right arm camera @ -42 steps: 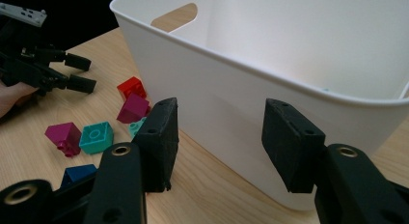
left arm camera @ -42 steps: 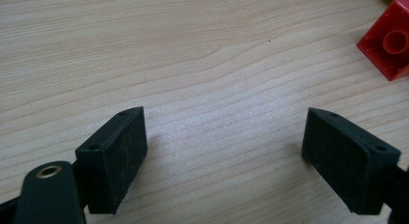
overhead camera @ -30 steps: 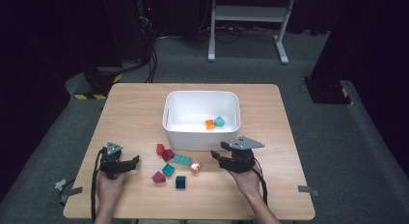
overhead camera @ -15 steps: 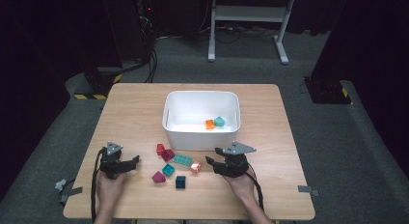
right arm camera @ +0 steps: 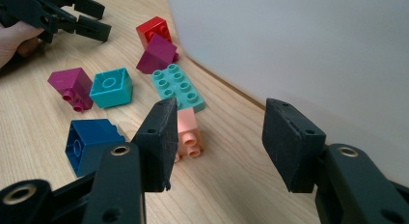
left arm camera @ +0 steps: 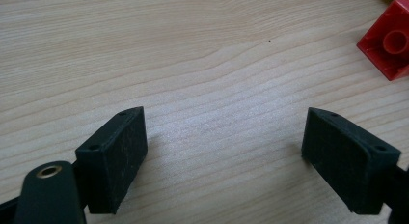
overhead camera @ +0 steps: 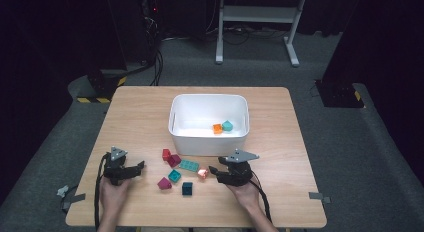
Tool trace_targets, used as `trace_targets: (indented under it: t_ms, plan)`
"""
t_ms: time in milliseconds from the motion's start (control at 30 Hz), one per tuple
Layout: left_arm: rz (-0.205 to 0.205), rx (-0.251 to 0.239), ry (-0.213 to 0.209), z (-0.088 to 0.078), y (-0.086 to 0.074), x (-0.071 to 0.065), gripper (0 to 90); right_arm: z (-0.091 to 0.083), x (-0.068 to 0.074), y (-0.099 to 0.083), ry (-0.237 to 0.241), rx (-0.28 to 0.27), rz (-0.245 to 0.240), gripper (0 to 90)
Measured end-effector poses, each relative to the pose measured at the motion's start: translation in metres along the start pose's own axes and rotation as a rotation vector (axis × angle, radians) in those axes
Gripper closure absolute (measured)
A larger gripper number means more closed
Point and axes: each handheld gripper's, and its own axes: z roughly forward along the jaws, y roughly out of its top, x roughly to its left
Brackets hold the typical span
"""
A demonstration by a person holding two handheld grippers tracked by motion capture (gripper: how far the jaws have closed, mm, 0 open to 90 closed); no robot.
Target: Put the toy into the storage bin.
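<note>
At the left of the pale wooden bench [overhead camera: 140,112], the left gripper [overhead camera: 136,168] rests low over the wood in the person's left hand [overhead camera: 114,193], its jaws spread wide with bare bench between them; in the left gripper view a red plastic brick [left arm camera: 389,45] lies well off to one side of the jaws. To the right of that gripper sits a loose cluster of plastic building bricks: the red brick [overhead camera: 166,154] touching a tilted maroon brick [overhead camera: 174,160], a magenta brick [overhead camera: 164,183] nearer the person, a small turquoise square brick [overhead camera: 175,175], a dark blue brick [overhead camera: 187,188], and a flat mint-green studded plate [overhead camera: 189,165]. Just right of the plate lies the salmon-pink brick [overhead camera: 202,173] on its side, studs pointing toward the person. Behind the cluster stands a white rectangular plastic tub [overhead camera: 180,137] holding an orange brick [overhead camera: 217,128] and a teal brick [overhead camera: 227,125] side by side. Farther right, the right gripper [overhead camera: 214,171], held in the right hand [overhead camera: 244,192], points left at the salmon-pink brick. Its jaws stand partly apart and pinch nothing; in the right gripper view the salmon-pink brick [right arm camera: 188,132] lies just ahead of the jaws, partly hidden behind one pad, and the tub's wall rises close beside the other.
</note>
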Motion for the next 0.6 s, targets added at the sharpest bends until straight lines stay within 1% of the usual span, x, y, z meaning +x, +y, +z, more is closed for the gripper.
trace_targets:
  t_ms: [333,400,500,600]
  plan:
    - [0.000,0.000,0.000,0.000,0.000,0.000,16.4,0.010,0.006,0.000,0.029,0.012,-0.012,46.9]
    - [0.000,0.000,0.000,0.000,0.000,0.000,16.4,0.011,0.007,0.000,0.032,0.014,-0.009,46.9]
    - [0.000,0.000,0.000,0.000,0.000,0.000,16.4,0.014,0.008,-0.001,0.038,0.017,-0.018,46.9]
    - [0.000,0.000,0.000,0.000,0.000,0.000,16.4,0.016,0.010,0.000,0.043,0.020,-0.013,46.9]
